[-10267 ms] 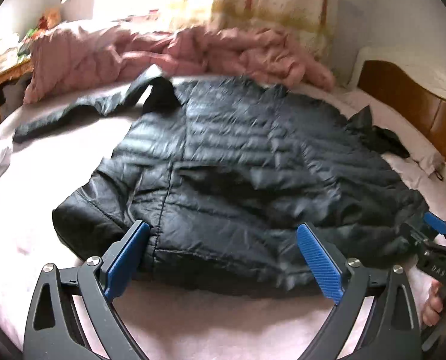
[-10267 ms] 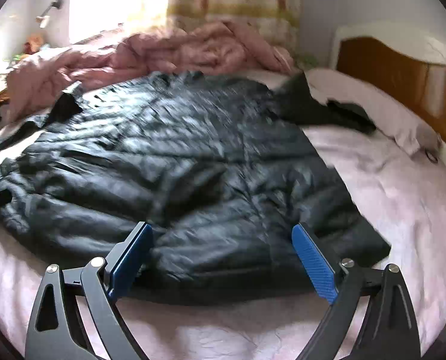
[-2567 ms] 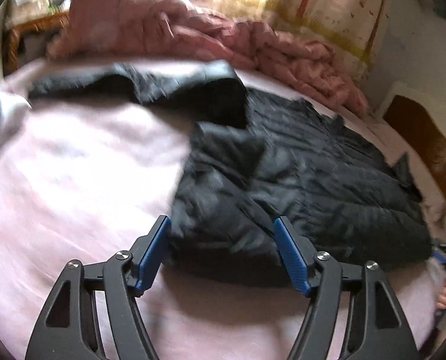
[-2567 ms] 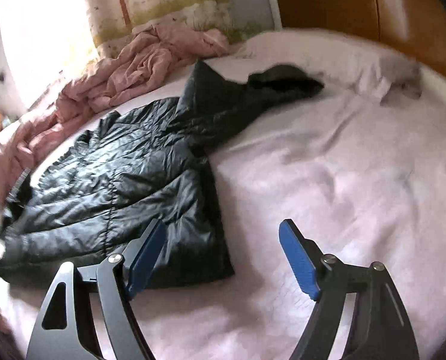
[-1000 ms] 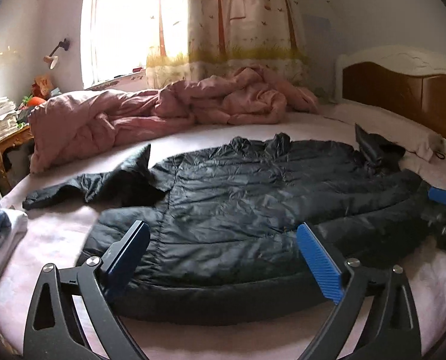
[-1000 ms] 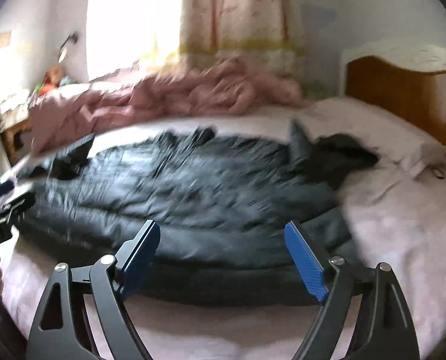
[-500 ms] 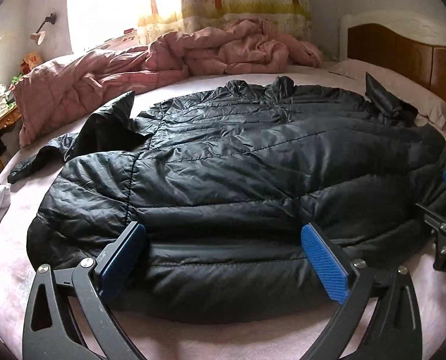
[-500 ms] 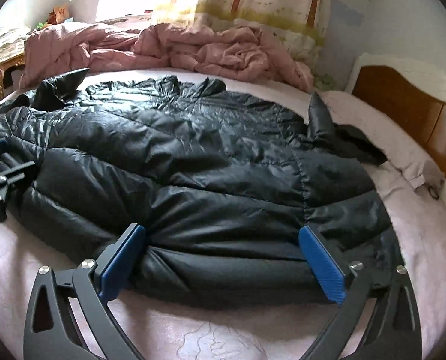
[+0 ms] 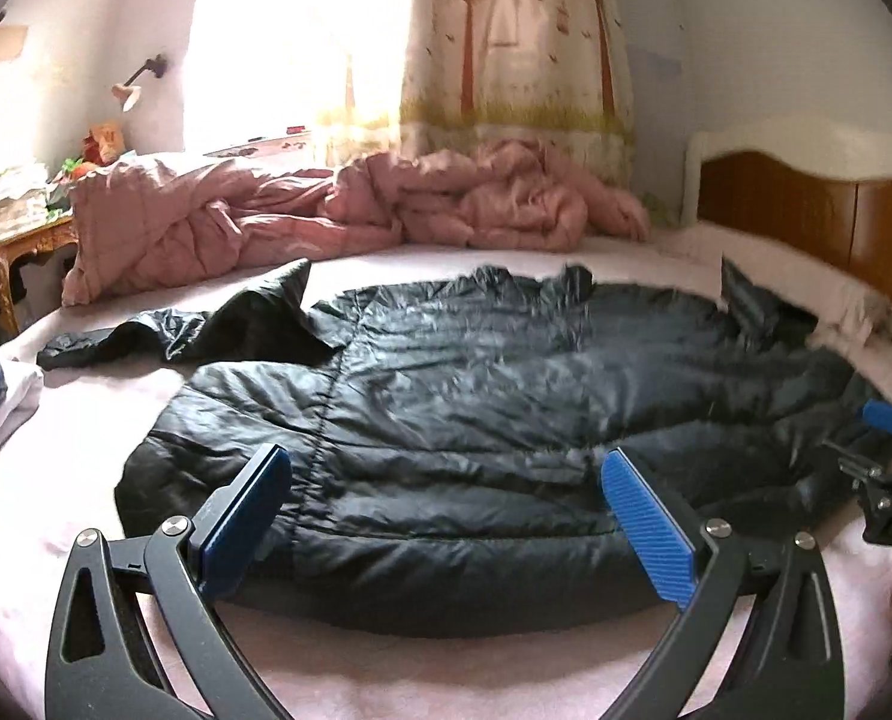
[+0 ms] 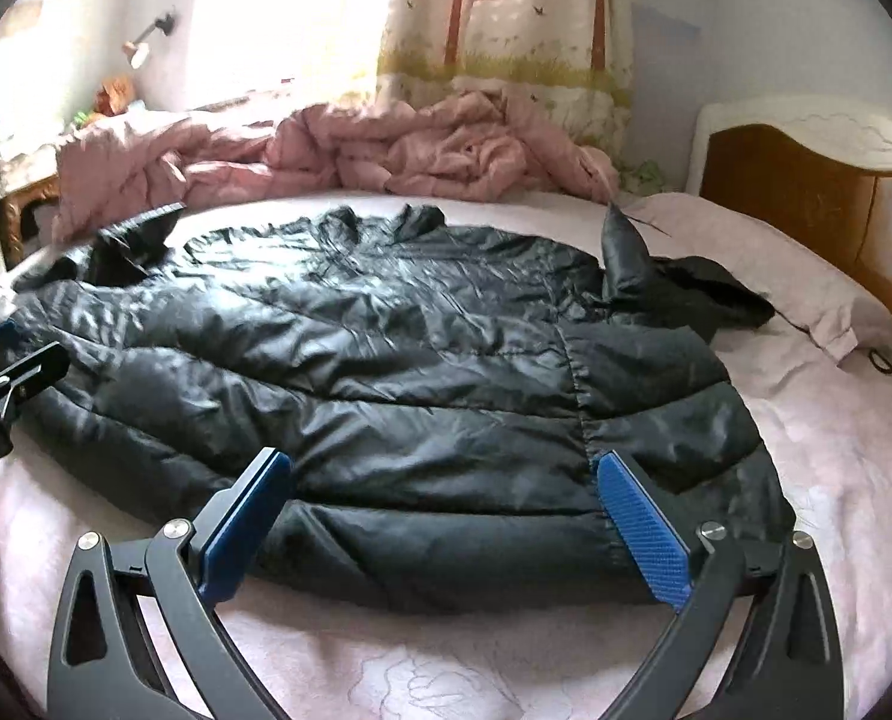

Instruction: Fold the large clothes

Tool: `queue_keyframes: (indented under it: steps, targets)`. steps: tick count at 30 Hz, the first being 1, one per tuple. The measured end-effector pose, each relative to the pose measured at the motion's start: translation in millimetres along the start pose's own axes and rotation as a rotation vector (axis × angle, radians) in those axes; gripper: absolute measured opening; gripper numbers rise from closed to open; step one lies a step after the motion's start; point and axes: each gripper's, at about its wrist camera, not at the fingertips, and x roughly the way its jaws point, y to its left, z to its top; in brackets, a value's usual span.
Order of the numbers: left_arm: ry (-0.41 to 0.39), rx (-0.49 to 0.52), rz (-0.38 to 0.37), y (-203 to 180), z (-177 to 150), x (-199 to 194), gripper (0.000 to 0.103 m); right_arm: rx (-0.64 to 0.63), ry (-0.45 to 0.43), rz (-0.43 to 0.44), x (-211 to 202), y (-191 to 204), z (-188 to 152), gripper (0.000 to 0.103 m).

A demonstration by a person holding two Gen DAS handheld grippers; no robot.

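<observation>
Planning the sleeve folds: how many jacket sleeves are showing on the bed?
2: left sleeve stretched toward the folded clothes; right sleeve bunched by the pillow.

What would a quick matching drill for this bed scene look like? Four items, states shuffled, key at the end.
Items:
1. black puffer jacket
2. pink quilt
3. left gripper
4. jacket's sleeve

States:
A. bunched up at the far side of the bed, under the curtain
B. spread flat across the bed sheet
C. jaws wide open over the near hem, gripping nothing
D. stretched out sideways toward the folded pile at the bed's edge

Pairs: 1-B, 2-A, 3-C, 4-D
</observation>
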Motion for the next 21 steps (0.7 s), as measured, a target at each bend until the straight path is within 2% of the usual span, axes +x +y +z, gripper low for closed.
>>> queue_keyframes:
  steps: [2, 7, 10, 12, 15, 17, 19, 21]
  targets:
    - [-0.016, -0.001, 0.010, 2.9, 2.6, -6.5, 0.103, 0.002, -0.029, 0.007, -7.3, -0.8, 1.2, 0.103]
    - [-0.063, 0.088, 0.034, 0.9, 9.2, -24.7, 0.103, -0.036, -0.052, -0.032, -22.2, -0.3, 6.5, 0.103]
    - [-0.123, 0.007, 0.002, 15.7, 14.2, -39.5, 0.103, -0.011, -0.060, -0.047, -29.9, -9.2, 12.1, 0.103]
    - [-0.103, -0.035, 0.035, 26.4, 19.4, -39.5, 0.103, 0.048, -0.051, -0.044, -32.0, -23.6, 16.1, 0.103]
    - [-0.064, -0.111, 0.050, 45.8, 21.9, -39.5, 0.103, 0.226, -0.011, -0.058, -33.4, -63.0, 17.2, 0.101]
    - [-0.029, -0.170, 0.022, 58.4, 20.2, -40.5, 0.103, 0.318, -0.001, -0.080, -39.8, -88.5, 12.2, 0.097]
    - [0.061, -0.219, 0.006, 65.5, 15.6, -34.0, 0.102, 0.367, 0.010, -0.061, -45.9, -103.5, 4.6, 0.096]
    - [0.130, -0.282, -0.055, 70.6, 5.8, -27.6, 0.102, 0.428, 0.025, -0.018, -51.3, -113.3, -7.8, 0.093]
